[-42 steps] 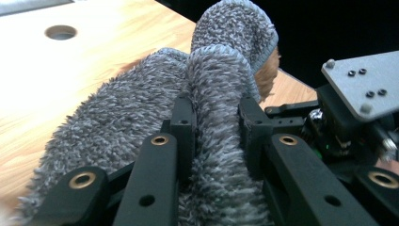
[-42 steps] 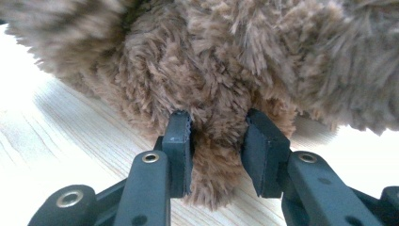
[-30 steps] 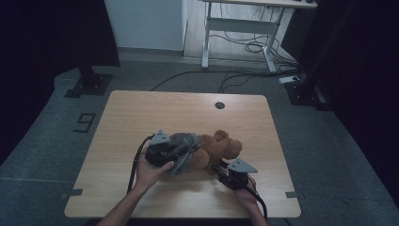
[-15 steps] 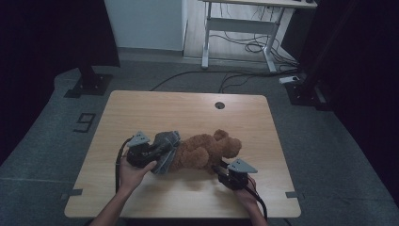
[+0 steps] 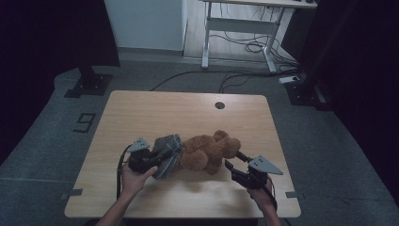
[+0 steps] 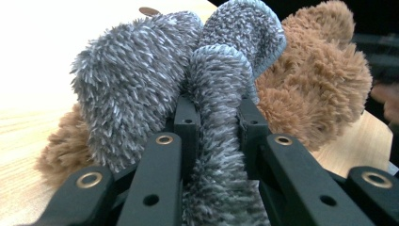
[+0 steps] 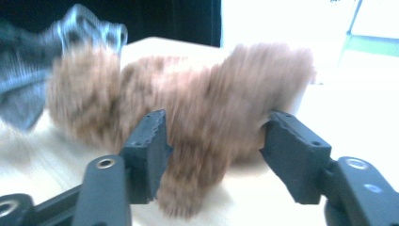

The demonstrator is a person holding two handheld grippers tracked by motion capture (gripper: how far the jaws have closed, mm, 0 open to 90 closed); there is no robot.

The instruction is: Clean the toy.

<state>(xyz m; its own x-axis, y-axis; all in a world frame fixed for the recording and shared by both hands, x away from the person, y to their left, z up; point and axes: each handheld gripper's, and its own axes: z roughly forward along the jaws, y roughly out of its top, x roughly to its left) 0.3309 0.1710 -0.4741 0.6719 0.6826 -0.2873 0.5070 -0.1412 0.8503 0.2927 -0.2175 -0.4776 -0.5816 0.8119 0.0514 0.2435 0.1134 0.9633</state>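
Between the right gripper's (image 5: 234, 164) fingers (image 7: 147, 141) a gap has just been opening — they are standing apart, letting go of the teddy bear (image 5: 209, 151) lying near the worktop's (image 5: 141, 108) front edge, while the left gripper (image 6: 214, 141) is clamping the grey cloth (image 6: 141, 84) draped on it, likely dragging it off.

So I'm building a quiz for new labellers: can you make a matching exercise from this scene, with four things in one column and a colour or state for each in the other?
Things:
1. teddy bear
2. fuzzy cloth
3. left gripper
4. right gripper

Colour or state:
A. grey, pinched between two black fingers
B. shut on the cloth
C. brown, lying on the wooden table
D. open, fingers either side of the bear without pressing it, having just been opening

Pairs: 1-C, 2-A, 3-B, 4-D
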